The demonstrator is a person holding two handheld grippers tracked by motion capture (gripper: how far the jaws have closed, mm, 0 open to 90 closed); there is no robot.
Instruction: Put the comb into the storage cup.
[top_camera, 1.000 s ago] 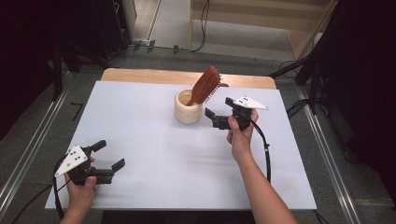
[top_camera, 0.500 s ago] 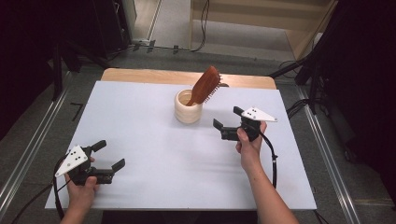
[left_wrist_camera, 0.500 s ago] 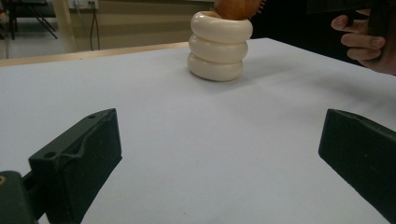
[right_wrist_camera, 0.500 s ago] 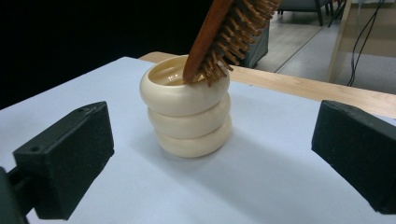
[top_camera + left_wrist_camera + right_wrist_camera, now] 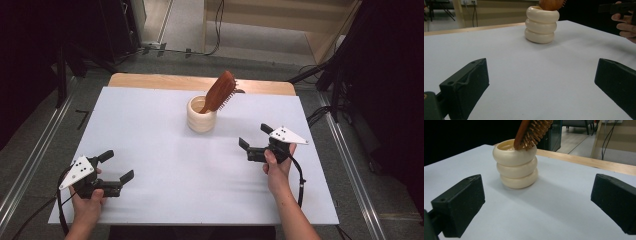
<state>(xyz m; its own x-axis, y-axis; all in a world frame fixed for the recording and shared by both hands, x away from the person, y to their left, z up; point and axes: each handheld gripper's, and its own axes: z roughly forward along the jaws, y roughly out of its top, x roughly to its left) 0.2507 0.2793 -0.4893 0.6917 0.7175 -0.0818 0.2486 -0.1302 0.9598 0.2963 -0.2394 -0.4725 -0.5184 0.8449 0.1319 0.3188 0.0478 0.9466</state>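
A cream ribbed cup point(image 5: 201, 115) stands on the white table top, toward the back middle. A brown wooden hairbrush point(image 5: 220, 91) stands handle-down in it and leans to the right. The cup point(image 5: 515, 165) and the brush's bristles point(image 5: 536, 130) appear close up in the right gripper view. My right gripper point(image 5: 255, 136) is open, to the right of and nearer than the cup, holding nothing. At the front left my left gripper point(image 5: 116, 166) is open and empty, far from the cup point(image 5: 540, 24).
The white sheet point(image 5: 165, 165) covers most of a wooden table whose bare edge point(image 5: 165, 81) lies at the back. Metal rails and cables run along both sides on the floor. In the left gripper view a hand point(image 5: 625, 23) with the other gripper appears at the right.
My right gripper has drawn back from the cup, toward the near right. The brush stays in the cup. The left gripper has not moved.
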